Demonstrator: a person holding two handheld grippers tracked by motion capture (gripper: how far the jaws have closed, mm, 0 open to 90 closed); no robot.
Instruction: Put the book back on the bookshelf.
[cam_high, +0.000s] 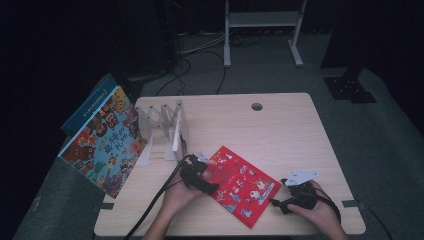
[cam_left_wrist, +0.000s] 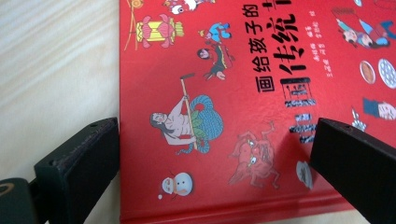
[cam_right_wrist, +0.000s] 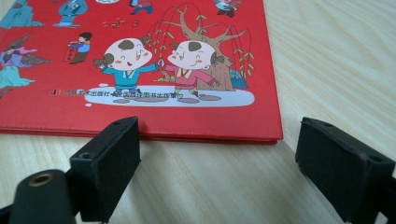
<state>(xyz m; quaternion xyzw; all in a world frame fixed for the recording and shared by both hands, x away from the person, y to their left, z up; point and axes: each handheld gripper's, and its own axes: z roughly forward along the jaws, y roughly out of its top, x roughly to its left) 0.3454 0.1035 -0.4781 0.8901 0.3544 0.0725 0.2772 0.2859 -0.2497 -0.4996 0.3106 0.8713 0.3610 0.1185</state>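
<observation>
Left hand-held gripper (cam_high: 207, 187) hovers, jaws apart, over the red picture book (cam_high: 240, 186) (flat on the surface (cam_high: 280, 130)); right hand-held gripper (cam_high: 278, 204), released, faces its corner.

Flat book (cam_high: 240, 186) lies on bench (cam_high: 280, 130), lower centre of frame, turned diagonally. Left hand-held gripper (cam_high: 200, 181) at book's left edge; right hand-held gripper (cam_high: 286, 204) just off its lower right corner (jaws apart, on bench surface). Folding rack (cam_high: 167, 127) upper left of book. Second book (cam_high: 102, 142) leans at bench's left edge, another (cam_high: 85, 107) behind it.
</observation>
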